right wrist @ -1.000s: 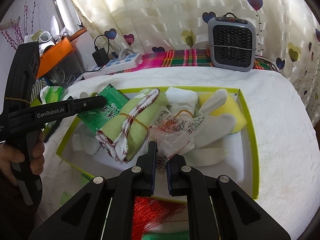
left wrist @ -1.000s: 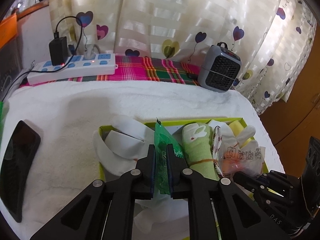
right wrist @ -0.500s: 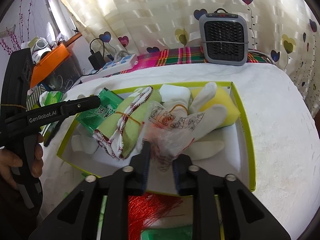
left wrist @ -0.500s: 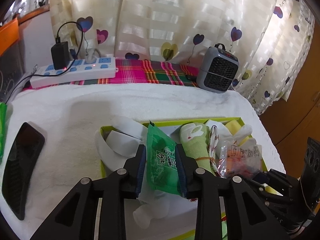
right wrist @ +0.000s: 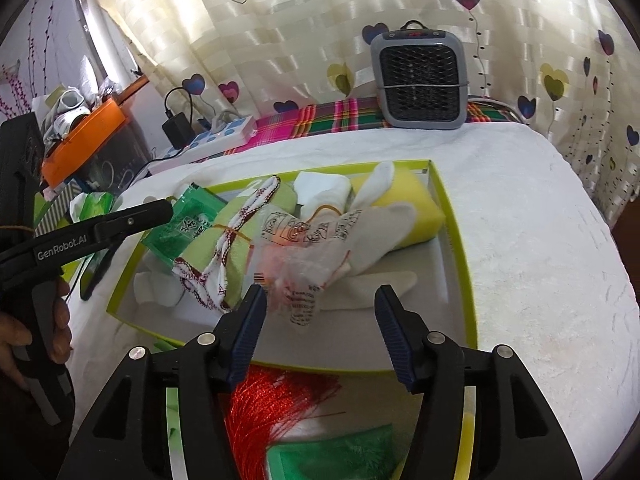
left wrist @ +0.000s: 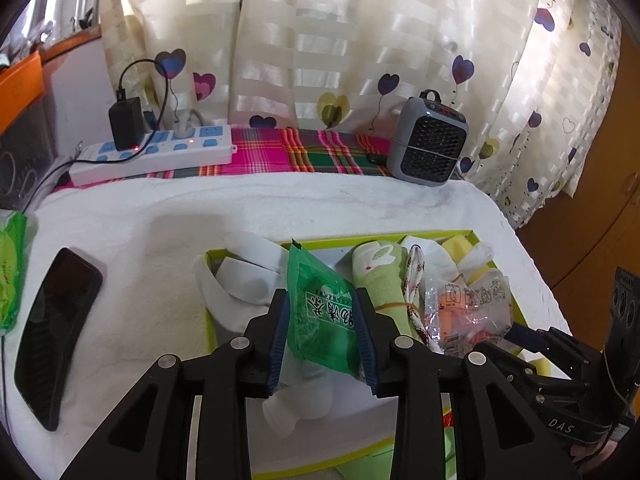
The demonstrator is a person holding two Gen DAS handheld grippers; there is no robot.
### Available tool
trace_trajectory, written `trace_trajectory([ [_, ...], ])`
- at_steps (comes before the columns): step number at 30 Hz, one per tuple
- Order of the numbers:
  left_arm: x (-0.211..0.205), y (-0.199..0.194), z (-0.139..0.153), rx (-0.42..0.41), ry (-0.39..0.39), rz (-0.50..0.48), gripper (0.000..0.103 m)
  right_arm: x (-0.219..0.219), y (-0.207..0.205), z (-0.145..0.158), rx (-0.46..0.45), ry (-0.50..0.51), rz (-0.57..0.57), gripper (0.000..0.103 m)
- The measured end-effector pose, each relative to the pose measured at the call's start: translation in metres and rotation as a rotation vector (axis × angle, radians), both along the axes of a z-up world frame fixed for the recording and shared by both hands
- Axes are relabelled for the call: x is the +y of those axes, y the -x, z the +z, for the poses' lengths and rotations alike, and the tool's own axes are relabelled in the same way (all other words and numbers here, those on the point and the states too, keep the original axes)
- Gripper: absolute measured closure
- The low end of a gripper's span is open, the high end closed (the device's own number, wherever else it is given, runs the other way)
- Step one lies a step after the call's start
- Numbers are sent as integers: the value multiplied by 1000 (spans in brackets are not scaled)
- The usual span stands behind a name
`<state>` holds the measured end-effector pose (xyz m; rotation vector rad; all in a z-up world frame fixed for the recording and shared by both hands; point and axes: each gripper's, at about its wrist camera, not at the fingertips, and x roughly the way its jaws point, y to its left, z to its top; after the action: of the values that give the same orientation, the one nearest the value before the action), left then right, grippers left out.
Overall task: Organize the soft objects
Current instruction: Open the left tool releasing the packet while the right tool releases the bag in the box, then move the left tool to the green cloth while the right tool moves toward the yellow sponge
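Inside the tray (right wrist: 456, 216), the green packet (left wrist: 324, 316) stands between the left gripper (left wrist: 322, 336)'s jaws, which have just been opening; whether the pads touch it is unclear. Light, crinkly and slippery, it wants pinching mid-body. Beside it the clear bag (right wrist: 304, 256) lies released before the right gripper (right wrist: 320, 336), whose jaws have just been opening wide.
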<state>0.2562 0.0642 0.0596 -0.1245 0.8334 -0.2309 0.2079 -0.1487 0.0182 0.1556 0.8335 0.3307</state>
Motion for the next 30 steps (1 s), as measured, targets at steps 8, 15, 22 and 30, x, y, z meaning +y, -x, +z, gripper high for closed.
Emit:
trace_trajectory([
  [8,-2,16,4,-13,-21,2,69,-2,12,6,-27,-4,-8,46],
  [15,-6,39,8,-39,-72,20,68,-6,27,14,-54,-15,-23,45],
  [22,-11,61,13,-62,-87,6,65,-10,43,20,-75,-27,-31,45],
  [30,-12,90,15,-80,-96,29,64,-15,63,23,-98,-35,-48,45],
])
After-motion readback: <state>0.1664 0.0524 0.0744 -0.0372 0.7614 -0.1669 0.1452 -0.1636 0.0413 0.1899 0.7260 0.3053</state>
